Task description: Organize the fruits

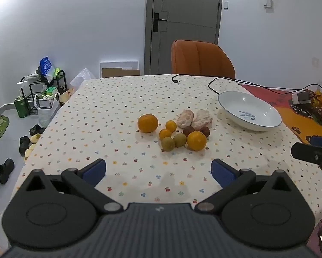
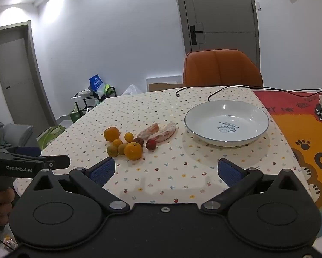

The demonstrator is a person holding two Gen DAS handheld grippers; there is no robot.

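A cluster of fruit lies mid-table: a large orange [image 1: 147, 123], a second orange [image 1: 196, 140] [image 2: 134, 150], small oranges [image 1: 170, 126], two green-brown fruits [image 1: 167, 143], dark red fruits [image 2: 151, 144] and two peeled pink segments [image 1: 201, 119] [image 2: 165, 135]. An empty white plate [image 1: 250, 113] [image 2: 226, 122] sits to their right. My left gripper [image 1: 158, 172] is open, hovering short of the fruit. My right gripper [image 2: 166, 172] is open too, nearer than the plate and the fruit. Neither holds anything.
An orange chair [image 1: 200, 59] stands behind the far table edge. Black cables [image 1: 225, 81] and a charger [image 1: 301, 97] lie at the back right, on an orange-red mat [image 2: 300, 129]. A rack, bags and shoes clutter the floor at left [image 1: 40, 90].
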